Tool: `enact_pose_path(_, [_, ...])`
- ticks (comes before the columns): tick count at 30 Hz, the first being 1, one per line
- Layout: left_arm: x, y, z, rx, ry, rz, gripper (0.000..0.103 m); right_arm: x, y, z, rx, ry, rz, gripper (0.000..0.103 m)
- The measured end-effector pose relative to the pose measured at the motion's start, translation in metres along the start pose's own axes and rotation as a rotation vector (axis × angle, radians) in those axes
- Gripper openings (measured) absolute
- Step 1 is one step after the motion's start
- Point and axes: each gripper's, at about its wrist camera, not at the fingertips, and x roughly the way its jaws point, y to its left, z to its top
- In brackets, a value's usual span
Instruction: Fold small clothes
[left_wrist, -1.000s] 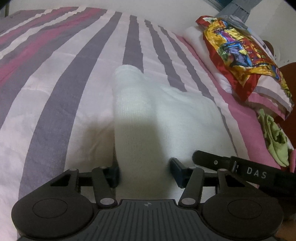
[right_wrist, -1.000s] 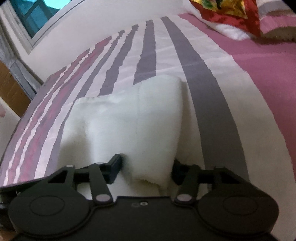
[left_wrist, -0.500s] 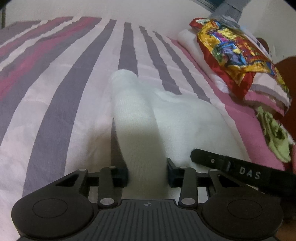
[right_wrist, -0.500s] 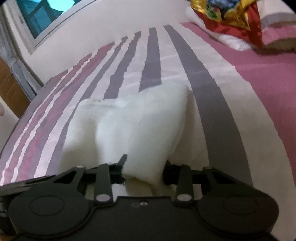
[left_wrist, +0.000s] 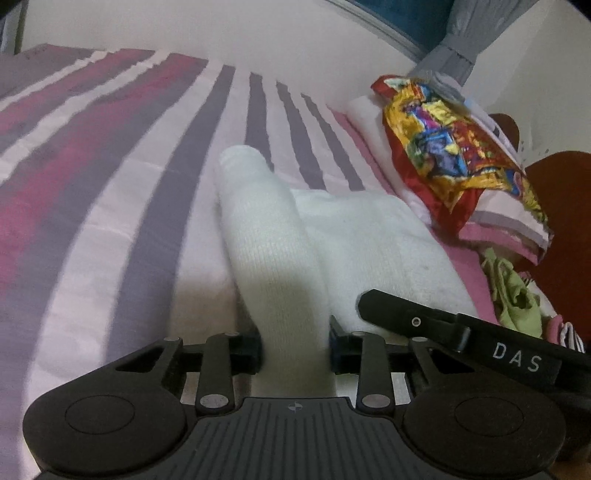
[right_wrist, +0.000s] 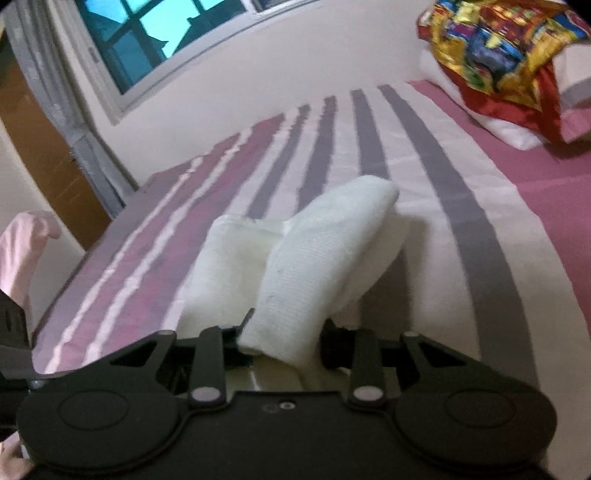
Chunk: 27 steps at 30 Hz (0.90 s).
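Left gripper jaws closing on bunched white knit garment, lifted off striped purple-pink bedsheet. Right gripper closing on same garment's other edge. Colourful satin cloth, crumpled green cloth lie aside right, nothing blocking.

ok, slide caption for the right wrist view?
Right gripper closing on one edge of a white knit garment, lifting it off the striped bedspread.
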Motion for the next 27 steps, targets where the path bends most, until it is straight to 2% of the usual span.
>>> enact_pose_path(6, [-0.046,0.041,0.003,0.016,-0.004,0.042,0.033,-0.001,0.041,-0.003,0.004,0.014,0.082,0.031])
enact_pose_path(11, [-0.060,0.079,-0.007,0.032,-0.020,0.114,0.033,0.017,0.073,-0.018,-0.024,0.040,0.109,0.031])
enact_pose_path(15, [-0.044,0.104,-0.020,-0.009,0.031,0.169,0.033,0.041,0.081,-0.032,-0.038,0.073,0.066,0.033])
enact_pose_path(16, [-0.040,0.105,-0.024,0.000,0.047,0.191,0.038,0.049,0.080,-0.037,-0.045,0.092,0.042,0.034])
enact_pose_path(17, [-0.038,0.105,-0.028,0.008,0.043,0.211,0.048,0.055,0.079,-0.042,-0.054,0.115,0.015,0.036])
enact_pose_path(19, [-0.039,0.105,-0.032,0.012,0.036,0.236,0.058,0.063,0.074,-0.048,-0.069,0.128,-0.068,0.042])
enact_pose_path(21, [-0.043,0.102,-0.032,0.019,0.027,0.263,0.062,0.063,0.070,-0.048,-0.078,0.128,-0.099,0.049])
enact_pose_path(24, [-0.063,0.095,-0.033,0.041,-0.027,0.303,0.063,0.050,0.075,-0.044,-0.137,0.092,-0.152,0.049])
enact_pose_path(27, [-0.083,0.084,-0.034,0.066,-0.069,0.277,0.063,0.022,0.089,-0.038,-0.188,-0.018,-0.179,0.049])
